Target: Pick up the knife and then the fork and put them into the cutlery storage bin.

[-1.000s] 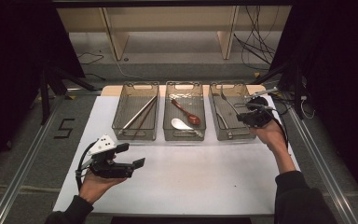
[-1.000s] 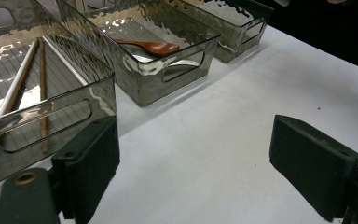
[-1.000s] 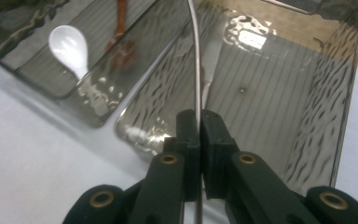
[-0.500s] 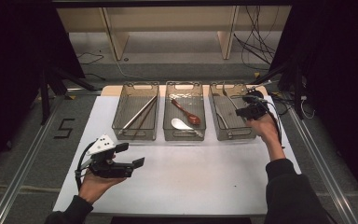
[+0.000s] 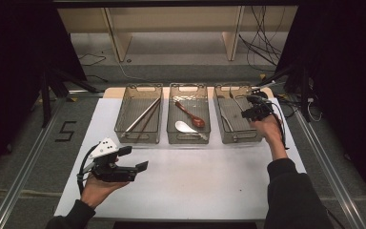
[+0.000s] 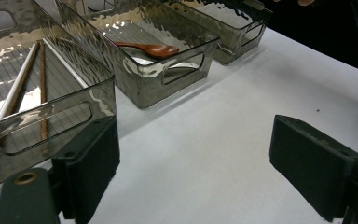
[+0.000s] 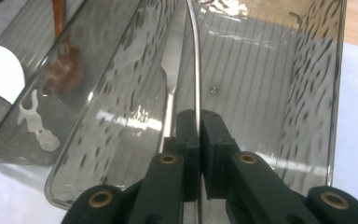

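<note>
My right gripper [image 5: 249, 113] hangs over the right clear bin [image 5: 240, 140], and in the right gripper view it [image 7: 199, 126] is shut on the thin handle of a metal utensil [image 7: 196, 60] that runs away along the bin. A second metal utensil [image 7: 168, 93] lies on the bin floor beside it. My left gripper [image 5: 136, 158] is held above the white table at the front left, and its jaws [image 6: 191, 163] stand wide open with nothing between them.
Three clear bins stand in a row at the table's back. The left bin [image 5: 138, 138] holds chopsticks [image 6: 23, 79]. The middle bin [image 5: 188, 140] holds a red-brown spoon [image 5: 190, 117] and a white spoon [image 5: 185, 126]. Cables lie beyond the right bin.
My right hand has moved left and a little away from me, bringing its gripper from the bin's right edge to over its inside. The left hand has kept still.
</note>
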`<control>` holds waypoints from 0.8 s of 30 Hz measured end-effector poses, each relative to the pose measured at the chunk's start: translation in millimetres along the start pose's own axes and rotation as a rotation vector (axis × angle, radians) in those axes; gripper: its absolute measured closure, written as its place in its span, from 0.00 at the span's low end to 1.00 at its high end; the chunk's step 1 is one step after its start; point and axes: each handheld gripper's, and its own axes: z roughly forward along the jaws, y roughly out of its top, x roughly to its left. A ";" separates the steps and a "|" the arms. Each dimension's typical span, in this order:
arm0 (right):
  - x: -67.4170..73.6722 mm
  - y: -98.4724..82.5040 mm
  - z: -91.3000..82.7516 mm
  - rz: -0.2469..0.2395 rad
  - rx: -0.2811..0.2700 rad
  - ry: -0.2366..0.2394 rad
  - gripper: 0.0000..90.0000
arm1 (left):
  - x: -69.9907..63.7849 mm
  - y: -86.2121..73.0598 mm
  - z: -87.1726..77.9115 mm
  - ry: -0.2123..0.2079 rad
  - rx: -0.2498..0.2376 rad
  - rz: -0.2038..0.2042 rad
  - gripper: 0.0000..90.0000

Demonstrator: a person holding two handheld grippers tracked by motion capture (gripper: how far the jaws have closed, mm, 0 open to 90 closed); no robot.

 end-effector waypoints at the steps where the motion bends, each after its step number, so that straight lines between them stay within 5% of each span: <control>1: 0.5 0.0 0.8 0.000 0.005 -0.003 0.97 | 0.3 0.0 -0.2 0.000 0.004 0.005 0.17; 7: 0.0 0.8 5.5 0.010 0.005 -0.030 0.88 | -0.6 0.0 -0.2 -0.003 0.002 0.002 0.17; 9: -2.5 1.9 5.4 0.032 0.000 0.010 0.81 | -0.6 -0.1 0.1 -0.004 0.006 0.003 0.17; 17: -0.6 0.8 -1.8 0.022 -0.029 0.031 0.68 | -0.5 0.3 -0.7 -0.001 0.002 0.004 0.17; 24: 17.0 -4.6 -14.4 -0.041 -0.066 0.083 0.56 | 0.1 0.3 -0.7 -0.004 -0.005 -0.006 0.17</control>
